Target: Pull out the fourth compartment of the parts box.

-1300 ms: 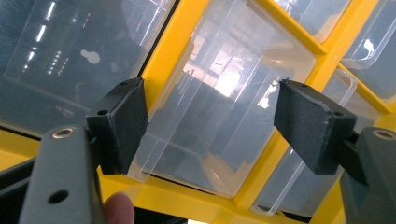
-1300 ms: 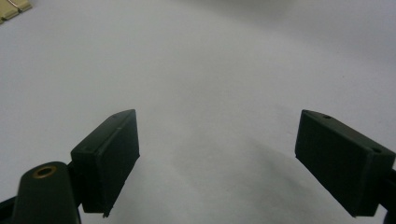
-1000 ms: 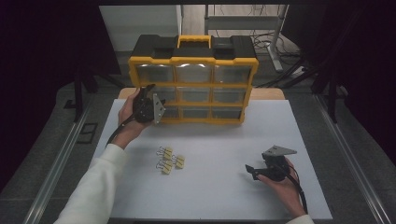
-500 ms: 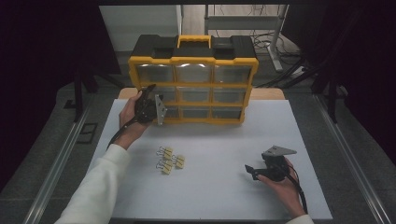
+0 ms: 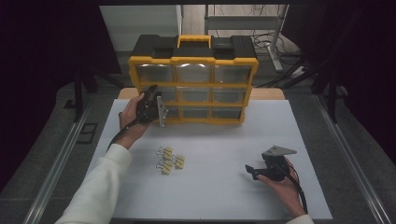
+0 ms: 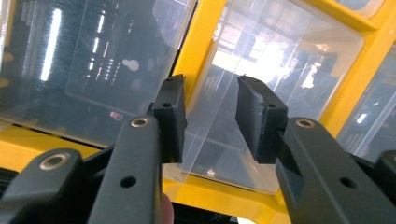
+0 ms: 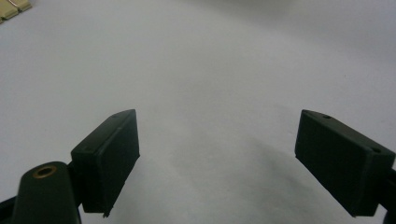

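Observation:
A yellow and black organiser (image 5: 192,59) with clear drawers stands at the back of the white table (image 5: 280,126). My left gripper (image 5: 153,92) is held up against its left column. In the left gripper view its jaws (image 6: 210,116) have just been closing, with the clear pull of a drawer (image 6: 212,144) between them; a gap still shows beside the pads, so I read it as open. My right gripper (image 5: 251,170) rests low over the table at the front right, open and with nothing in it (image 7: 217,154). Several small yellow binder clips (image 5: 168,158) lie on the table.
The organiser's black top has a yellow carrying handle (image 5: 193,39). The binder clips (image 7: 14,6) show at the top left corner of the right gripper view. Metal rails run along both sides of the table, and cables lie on the floor behind it.
Both hands have stayed where they were. The left gripper stays at the organiser's left column. Nothing on the table has moved.

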